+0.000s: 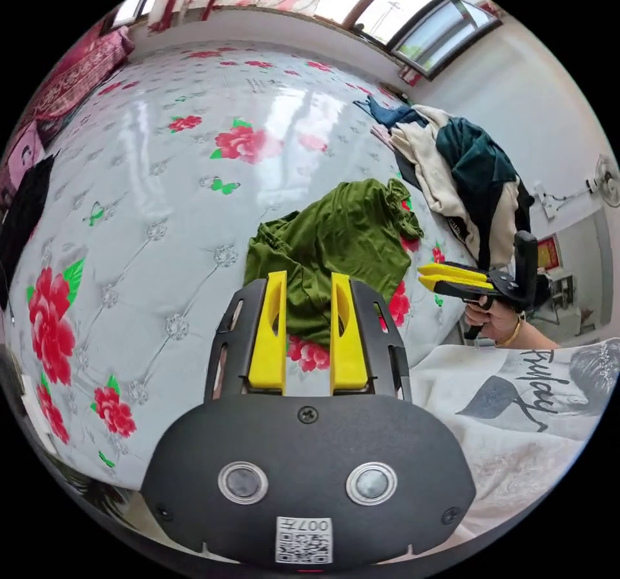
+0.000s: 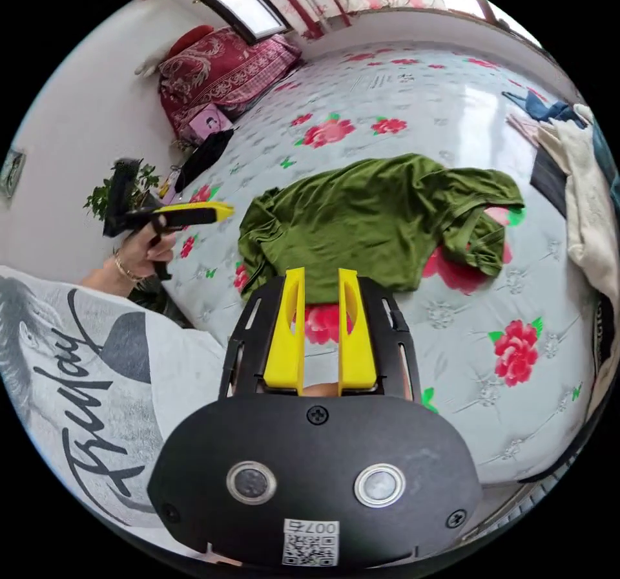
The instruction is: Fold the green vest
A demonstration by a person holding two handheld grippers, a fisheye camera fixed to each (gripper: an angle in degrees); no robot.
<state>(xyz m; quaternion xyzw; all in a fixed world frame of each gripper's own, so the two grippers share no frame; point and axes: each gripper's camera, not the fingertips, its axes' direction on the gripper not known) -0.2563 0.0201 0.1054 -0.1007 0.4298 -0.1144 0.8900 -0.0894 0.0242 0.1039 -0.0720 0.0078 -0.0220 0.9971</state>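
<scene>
The vest [image 2: 374, 223] is lying crumpled on the bed [image 2: 452, 346]. Both grippers, left [image 1: 309, 282] and right [image 2: 321, 278], are hovering just short of it, jaws parted, gripping nothing.

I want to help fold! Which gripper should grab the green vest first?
Probably left. The left gripper, jaws open, aims at the near edge of the green vest, by a bunched corner. The right gripper looks nearly as close.
</scene>
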